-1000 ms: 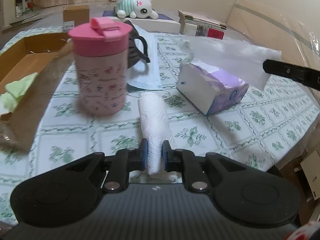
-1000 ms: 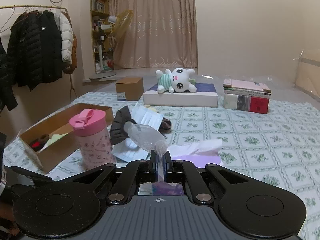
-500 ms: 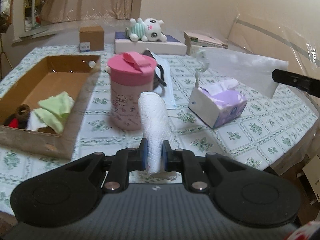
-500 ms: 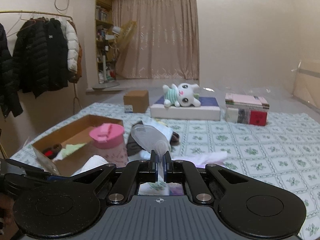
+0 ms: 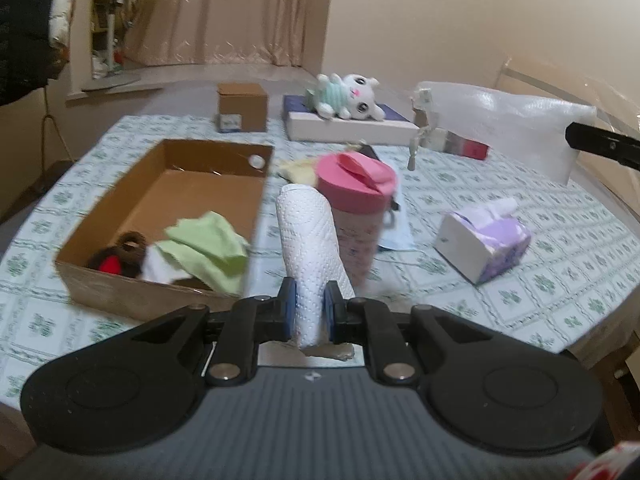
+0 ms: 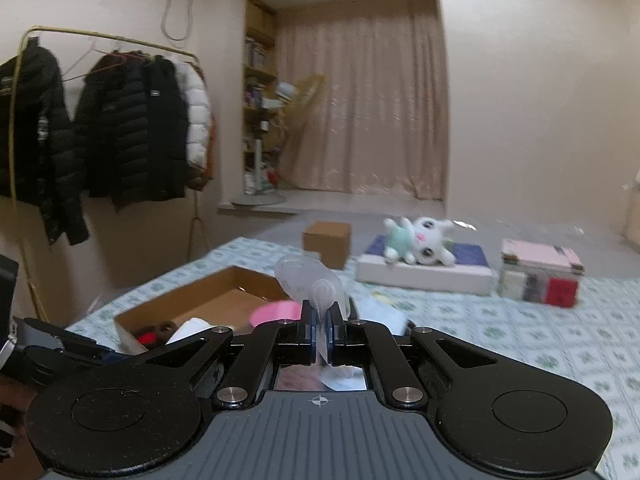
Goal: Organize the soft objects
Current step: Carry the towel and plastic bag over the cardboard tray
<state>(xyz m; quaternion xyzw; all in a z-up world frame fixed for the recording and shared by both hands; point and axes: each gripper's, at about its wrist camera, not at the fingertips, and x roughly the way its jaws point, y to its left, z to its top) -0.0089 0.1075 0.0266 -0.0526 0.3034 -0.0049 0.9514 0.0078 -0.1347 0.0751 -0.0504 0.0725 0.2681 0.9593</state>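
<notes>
My left gripper (image 5: 310, 308) is shut on a rolled white towel (image 5: 308, 240) and holds it above the table, just right of an open cardboard box (image 5: 160, 216). The box holds a green cloth (image 5: 208, 244) and a brown and red soft item (image 5: 120, 256). My right gripper (image 6: 318, 334) is shut on a clear plastic bubble bag (image 6: 308, 280), held high; the bag also shows in the left wrist view (image 5: 500, 120). A white plush bunny (image 5: 348, 96) lies on a flat box at the far side.
A pink-lidded cup (image 5: 356, 208) stands behind the towel. A purple tissue box (image 5: 484, 240) sits at the right. A small cardboard box (image 5: 242, 106) and books (image 6: 540, 276) are at the back. A face mask (image 5: 396, 224) lies by the cup. Coats (image 6: 120, 136) hang left.
Both grippers have risen and pulled back from the table. The left gripper swung left with the towel, bringing the cardboard box into fuller view. The right gripper lifted the bag higher.
</notes>
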